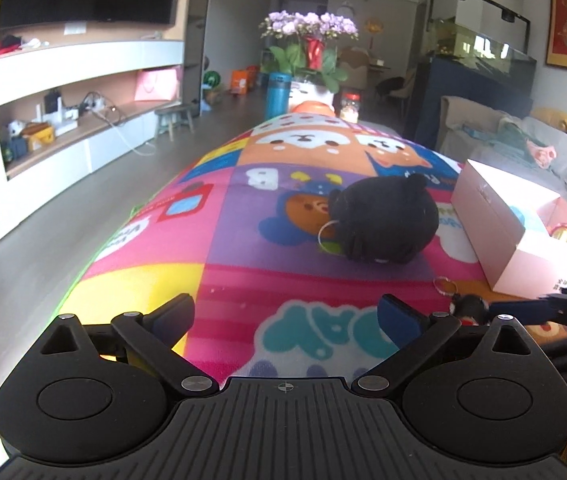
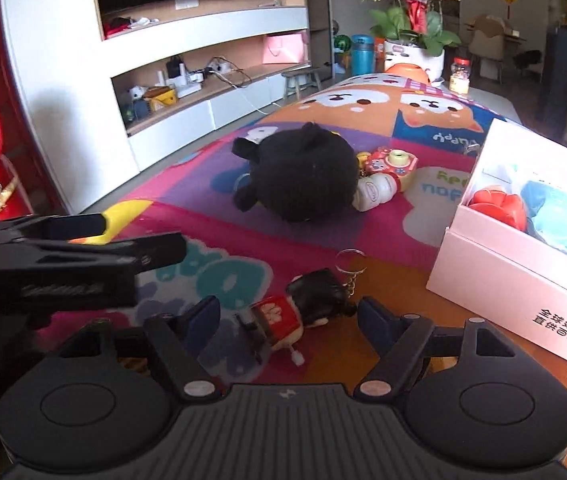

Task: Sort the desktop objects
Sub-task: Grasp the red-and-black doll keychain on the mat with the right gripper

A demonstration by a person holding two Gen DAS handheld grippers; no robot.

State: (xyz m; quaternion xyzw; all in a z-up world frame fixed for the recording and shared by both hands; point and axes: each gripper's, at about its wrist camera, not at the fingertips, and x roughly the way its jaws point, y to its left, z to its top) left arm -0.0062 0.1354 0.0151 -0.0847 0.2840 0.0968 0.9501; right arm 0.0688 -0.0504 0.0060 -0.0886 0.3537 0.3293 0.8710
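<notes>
Box (image 2: 515,300) at right already holds toys. Black plush (image 2: 303,176), camera toy (image 2: 389,164), keychain doll (image 2: 303,308) left. My left gripper (image 1: 285,316) wide, empty; right gripper (image 2: 289,314) open around the doll, not gripping.

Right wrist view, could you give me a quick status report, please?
Right gripper open, keychain doll between its fingers, not pinched. Left gripper open, empty. Pink box open alongside. Black plush farther off, not blocking.

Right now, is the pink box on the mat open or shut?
Open. The right wrist view looks into the pink box with no lid over it; a red toy and a blue item lie inside.
</notes>
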